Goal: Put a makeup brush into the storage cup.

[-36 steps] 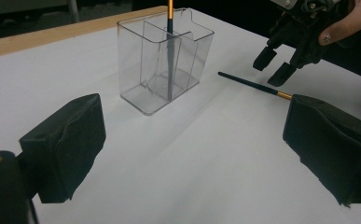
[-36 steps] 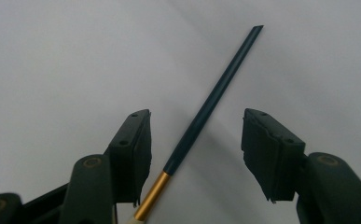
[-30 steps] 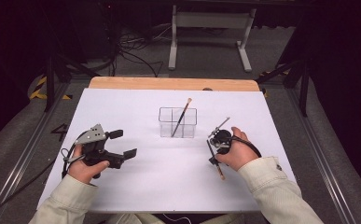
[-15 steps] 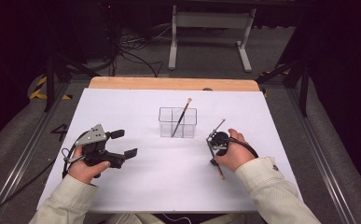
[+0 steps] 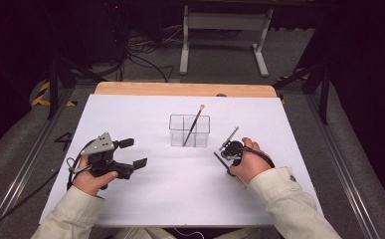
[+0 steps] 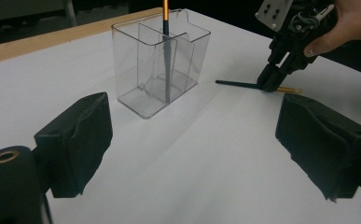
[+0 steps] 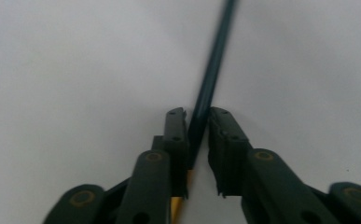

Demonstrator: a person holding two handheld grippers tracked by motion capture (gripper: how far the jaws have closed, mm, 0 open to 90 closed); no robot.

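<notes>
A clear plastic organiser (image 5: pixel 190 134) (image 6: pixel 162 70) stands mid-table, and a paintbrush (image 5: pixel 196 121) (image 6: pixel 165 14) leans upright in one of its compartments. A second paintbrush (image 5: pixel 219 157) (image 6: pixel 236 84) (image 7: pixel 213 70), dark-handled with a yellow end, lies flat on the white table to the organiser's right. My right gripper (image 5: pixel 223 159) (image 6: pixel 267 84) (image 7: pixel 197 116) points down at the table, and its jaws are shut on that brush's handle. To the left of the organiser my left gripper (image 5: pixel 135 153) (image 6: pixel 192 140) hovers open with nothing between its jaws, aimed at the organiser.
The white sheet (image 5: pixel 130 114) covers the table, and a wooden edge (image 5: pixel 180 89) shows along the far side. Beyond the table are a metal stand (image 5: pixel 220 30) and cables on the floor (image 5: pixel 130 55).
My right gripper has shifted slightly left and down onto the lying brush. The left gripper and the organiser have not moved.
</notes>
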